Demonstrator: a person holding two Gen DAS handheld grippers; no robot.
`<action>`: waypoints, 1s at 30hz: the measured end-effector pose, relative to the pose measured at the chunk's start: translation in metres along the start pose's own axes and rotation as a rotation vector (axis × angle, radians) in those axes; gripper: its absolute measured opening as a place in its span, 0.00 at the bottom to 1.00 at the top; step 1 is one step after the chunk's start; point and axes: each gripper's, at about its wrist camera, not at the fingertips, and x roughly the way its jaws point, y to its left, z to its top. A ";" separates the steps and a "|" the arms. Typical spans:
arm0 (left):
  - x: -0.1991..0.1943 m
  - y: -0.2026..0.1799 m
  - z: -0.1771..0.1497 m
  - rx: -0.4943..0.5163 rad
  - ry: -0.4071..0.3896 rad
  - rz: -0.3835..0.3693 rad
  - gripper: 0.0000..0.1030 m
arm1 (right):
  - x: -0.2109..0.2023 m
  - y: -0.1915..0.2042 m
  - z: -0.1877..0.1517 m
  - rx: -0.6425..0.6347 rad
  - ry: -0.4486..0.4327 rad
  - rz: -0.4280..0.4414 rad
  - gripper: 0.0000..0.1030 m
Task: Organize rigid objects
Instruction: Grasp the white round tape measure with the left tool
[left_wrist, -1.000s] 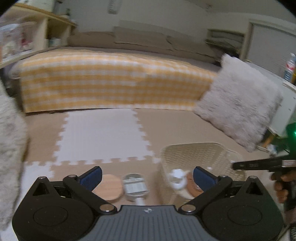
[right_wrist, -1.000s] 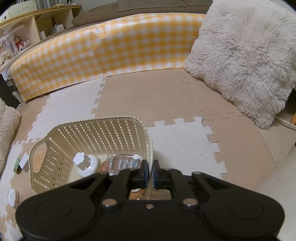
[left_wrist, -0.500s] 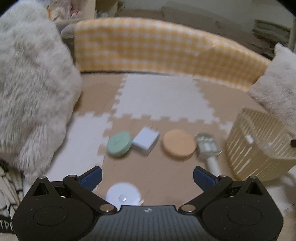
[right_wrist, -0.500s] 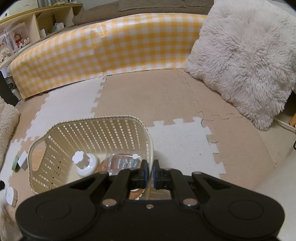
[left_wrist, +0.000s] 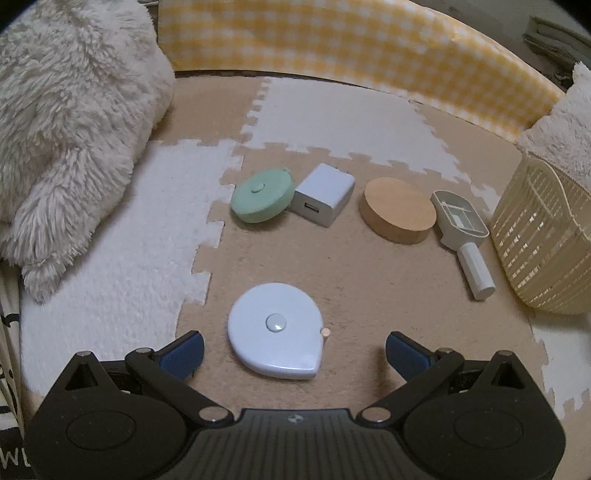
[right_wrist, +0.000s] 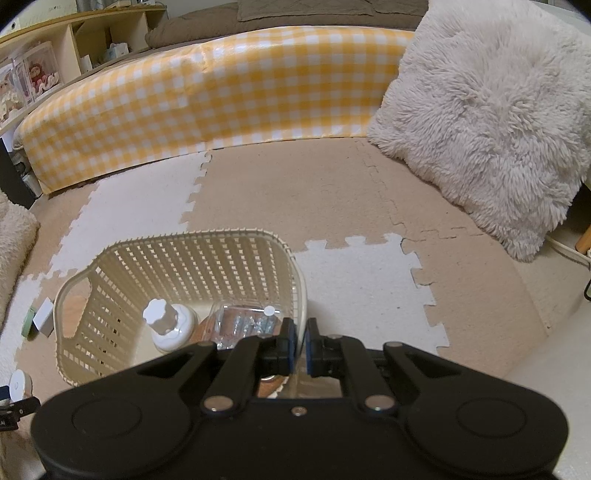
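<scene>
- Left gripper (left_wrist: 293, 350): jaws spread wide, empty, low over the mat. White round tape measure (left_wrist: 275, 330) lies flat between the blue pads (left_wrist: 183, 353), just ahead of them and closer to the left-hand one.
- Step in hand, as I read it: pick up this tape measure for the basket. To do it well, shift the tool slightly so the disc sits midway between the pads, lower until they bracket the rim, then close across the round body. Avoid the pointed corner with the small tab (left_wrist: 325, 332) on its right edge; a pad landing there could twist the disc out.
- Further ahead of the left tool, left to right: green round case (left_wrist: 262, 199) touching the white USB charger (left_wrist: 323, 194), then the wooden disc (left_wrist: 399, 210), then the white scoop (left_wrist: 461, 229), with its handle pointing back toward the tool.
- Basket (left_wrist: 543, 236) sits far right of the left tool, just beside the scoop.
- Room: bare mat flanks the tape measure on both sides; fluffy cushion (left_wrist: 74, 122) crowds the far left; scoop handle lies along the likely path to the basket.
- Right gripper (right_wrist: 298, 345): jaws nearly closed, narrow gap; cannot tell if anything is pinched. It hovers at the basket's near rim (right_wrist: 299, 291), above a white knobbed container (right_wrist: 168, 323) and a clear packet (right_wrist: 245, 323) inside.
</scene>
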 end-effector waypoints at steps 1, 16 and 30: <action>0.001 0.000 0.000 0.010 0.001 0.000 1.00 | 0.000 0.000 0.000 -0.001 0.000 -0.001 0.06; -0.010 0.004 -0.005 0.011 -0.031 0.062 0.61 | -0.001 0.002 0.000 -0.009 0.002 -0.007 0.06; -0.018 -0.008 -0.005 0.051 -0.063 0.016 0.50 | -0.001 0.003 0.000 -0.010 0.002 -0.007 0.06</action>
